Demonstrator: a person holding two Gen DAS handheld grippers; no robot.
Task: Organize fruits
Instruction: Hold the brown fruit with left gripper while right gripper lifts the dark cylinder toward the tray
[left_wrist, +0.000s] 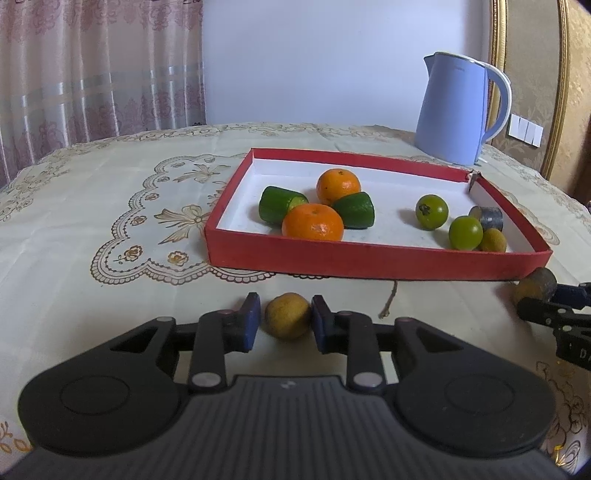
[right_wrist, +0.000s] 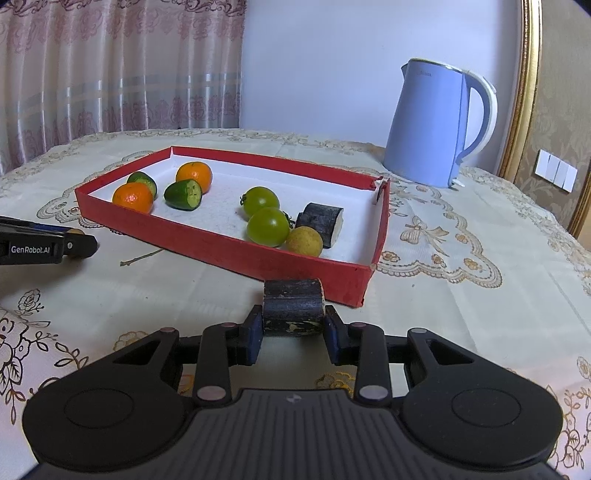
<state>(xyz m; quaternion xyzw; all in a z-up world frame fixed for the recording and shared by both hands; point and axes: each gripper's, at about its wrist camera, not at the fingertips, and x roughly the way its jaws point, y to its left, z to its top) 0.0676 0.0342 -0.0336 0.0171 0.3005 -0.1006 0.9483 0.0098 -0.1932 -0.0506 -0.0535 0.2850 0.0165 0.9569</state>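
Note:
A shallow red tray (left_wrist: 369, 258) with a white floor holds two oranges (left_wrist: 312, 221), two green cucumber pieces (left_wrist: 279, 203), two green tomatoes (left_wrist: 465, 232), a dark cane piece (left_wrist: 489, 218) and a small yellow-brown fruit (left_wrist: 493, 240). In front of the tray, another small yellow-brown fruit (left_wrist: 287, 315) rests on the cloth, and my left gripper (left_wrist: 286, 321) has its blue pads closed against its sides. My right gripper (right_wrist: 293, 325) is shut on a second dark cane piece (right_wrist: 293, 306), just off the tray's near right corner (right_wrist: 364, 284).
A pale blue kettle (right_wrist: 432, 122) stands behind the tray's right end. A thin dry twig (right_wrist: 140, 257) lies on the embroidered tablecloth between the two grippers. A curtain hangs behind the table on the left, and a gold frame edge rises at the right.

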